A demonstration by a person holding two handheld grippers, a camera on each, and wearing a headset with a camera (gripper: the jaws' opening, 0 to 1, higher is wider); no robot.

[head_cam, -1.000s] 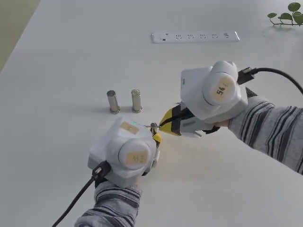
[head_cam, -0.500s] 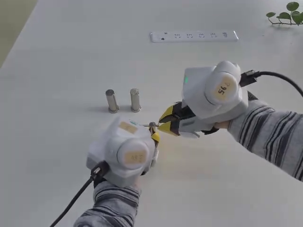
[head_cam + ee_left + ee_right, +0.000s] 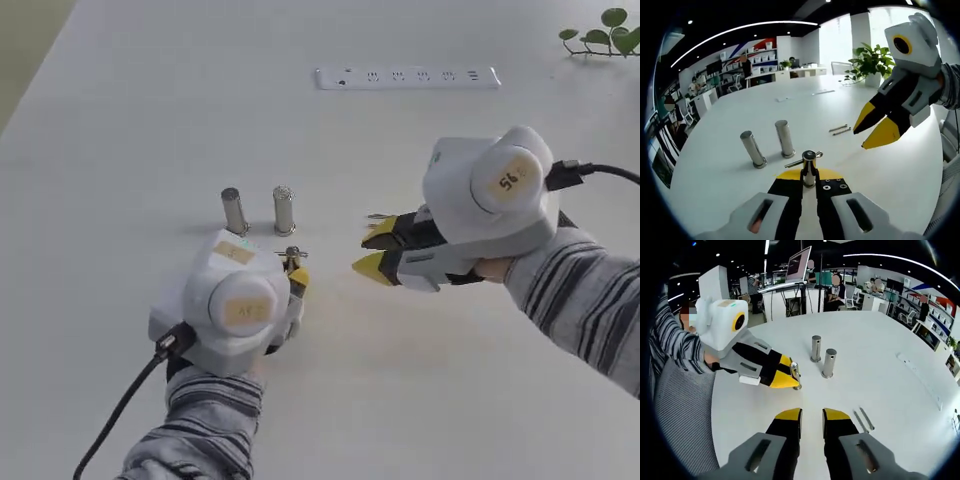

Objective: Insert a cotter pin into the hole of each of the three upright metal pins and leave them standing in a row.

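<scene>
Left gripper (image 3: 810,181) clamped on 1 pin (image 3: 810,171), with a cotter (image 3: 796,162) through its hole. Right gripper (image 3: 812,415) empty, jaws slightly apart. 2 spare cotters (image 3: 863,419) lie just right of its tips. Risk: the loose cotter slides out if the pin tilts at set-down beside the 2 bare pins (image 3: 784,138) ahead.

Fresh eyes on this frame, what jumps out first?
The left gripper is shut on an upright metal pin with a cotter pin through its hole, at mid-table. Just beyond it stand the left bare pin and the right bare pin, side by side. The right gripper hangs open and empty to the right.
</scene>
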